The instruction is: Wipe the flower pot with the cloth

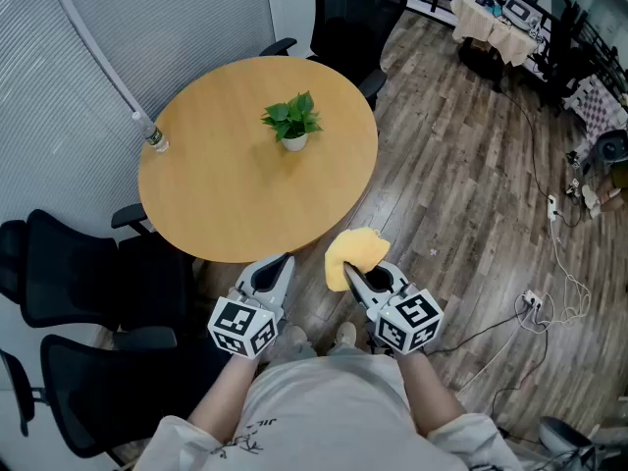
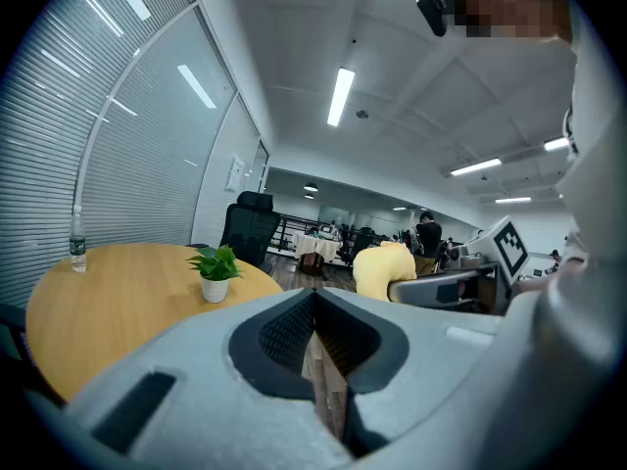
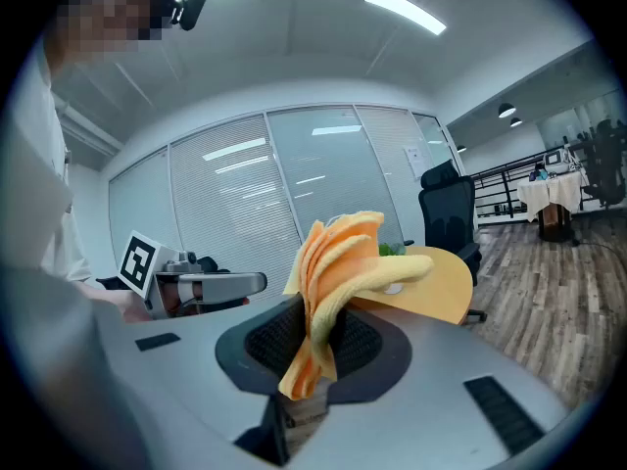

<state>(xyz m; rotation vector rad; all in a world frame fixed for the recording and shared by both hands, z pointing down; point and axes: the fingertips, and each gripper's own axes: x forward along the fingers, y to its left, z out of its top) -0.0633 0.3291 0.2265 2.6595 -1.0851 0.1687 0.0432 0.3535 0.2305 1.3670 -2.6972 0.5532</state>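
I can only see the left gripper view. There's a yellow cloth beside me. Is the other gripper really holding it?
Observer: Yes. The right gripper view shows the right gripper shut on the cloth, its folds pinched between the jaws.
Operator: What's on my left, by the table?
Observer: The head view shows black chairs there, one right at the table's edge.

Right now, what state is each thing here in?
Left gripper: shut, empty.
Right gripper: shut on the cloth.
Cloth: bunched, off the table.
Flower pot: upright on the table, untouched.
Bottle: upright near the table's edge.
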